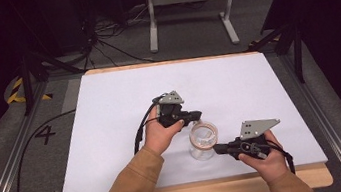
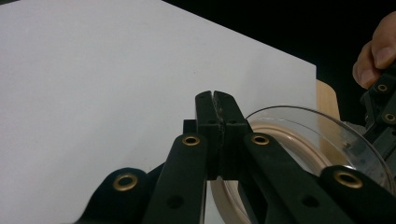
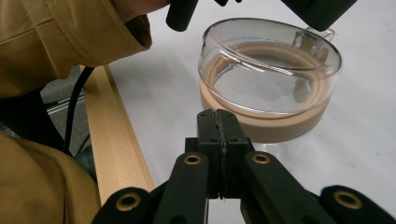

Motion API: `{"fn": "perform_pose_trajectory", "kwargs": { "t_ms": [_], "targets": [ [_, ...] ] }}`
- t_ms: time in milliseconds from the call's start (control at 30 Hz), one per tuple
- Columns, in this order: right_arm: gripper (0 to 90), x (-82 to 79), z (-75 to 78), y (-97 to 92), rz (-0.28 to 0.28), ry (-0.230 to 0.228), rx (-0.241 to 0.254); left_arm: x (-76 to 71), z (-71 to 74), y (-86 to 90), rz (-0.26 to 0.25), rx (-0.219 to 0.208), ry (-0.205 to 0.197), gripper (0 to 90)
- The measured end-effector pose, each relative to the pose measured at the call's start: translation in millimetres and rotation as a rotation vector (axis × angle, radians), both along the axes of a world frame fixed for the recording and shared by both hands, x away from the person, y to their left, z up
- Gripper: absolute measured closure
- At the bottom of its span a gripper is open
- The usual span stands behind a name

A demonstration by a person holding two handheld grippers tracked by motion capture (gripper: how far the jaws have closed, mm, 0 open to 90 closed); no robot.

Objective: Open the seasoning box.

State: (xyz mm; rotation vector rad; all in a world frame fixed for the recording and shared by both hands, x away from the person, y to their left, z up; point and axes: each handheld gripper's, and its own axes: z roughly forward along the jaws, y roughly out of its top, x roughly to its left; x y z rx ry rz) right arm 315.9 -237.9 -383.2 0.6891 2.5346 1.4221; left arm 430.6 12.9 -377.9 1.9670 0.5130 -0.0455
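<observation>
We are watching a white tabletop (image 1: 110, 114) on a wooden board, going left to right. The left gripper (image 1: 196, 116) is hovering well in from the left edge, its tip reaching toward the far rim of a clear glass jar (image 1: 203, 142); in the left gripper view its jaws are pressing flat together with nothing between them (image 2: 216, 109). The jar is standing upright near the front edge, roughly midway along it, with a tan band (image 3: 261, 123) circling it just below the open flared rim, and it looks empty. The right gripper (image 1: 218, 148) is sitting just beside the jar's right side, nearer the front right corner; in the right gripper view its jaws are also meeting fully, gripping nothing (image 3: 219, 126), and pointing at the tan band. We are judging the risk as follows: with both tools pinched closed this close to a light glass vessel, a forward push from either tip could nudge or tip it, and the front edge is near enough for it to slide off.
</observation>
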Motion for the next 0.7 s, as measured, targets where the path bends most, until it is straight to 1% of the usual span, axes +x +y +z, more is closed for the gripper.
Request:
{"fn": "perform_pose_trajectory", "kwargs": {
  "t_ms": [67, 100, 167, 233, 300, 333, 567, 700],
  "targets": [
    [90.0, 0.1, 0.8, 0.4, -0.001, -0.003, 0.003, 0.5, 0.3, 0.6, -0.001, 0.007, 0.002, 90.0],
    [90.0, 0.1, 0.9, 0.6, -0.002, -0.004, 0.003, 0.6, -0.4, 0.4, 0.0, -0.001, 0.004, 90.0],
    [90.0, 0.3, 1.2, 0.8, -0.004, -0.008, 0.003, 0.7, -0.5, 0.4, 0.0, -0.003, 0.009, 90.0],
    [90.0, 0.5, 1.7, 1.3, -0.004, -0.009, 0.005, 1.7, -1.6, 1.0, 0.002, -0.013, 0.022, 90.0],
    [90.0, 1.1, 2.0, 1.7, -0.006, -0.012, 0.009, 3.4, -3.4, 2.4, 0.002, -0.031, 0.046, 90.0],
    [90.0, 1.1, 2.2, 2.1, -0.006, -0.012, 0.012, 3.7, -3.3, 3.0, 0.001, -0.027, 0.053, 90.0],
    [90.0, 3.3, 5.1, 5.0, -0.019, -0.021, 0.023, 3.8, -3.7, 3.0, 0.0, -0.032, 0.057, 90.0],
    [90.0, 4.1, 5.2, 6.7, -0.019, -0.019, 0.022, 4.3, -4.9, 3.3, -0.002, -0.045, 0.057, 90.0]
  ]
}}
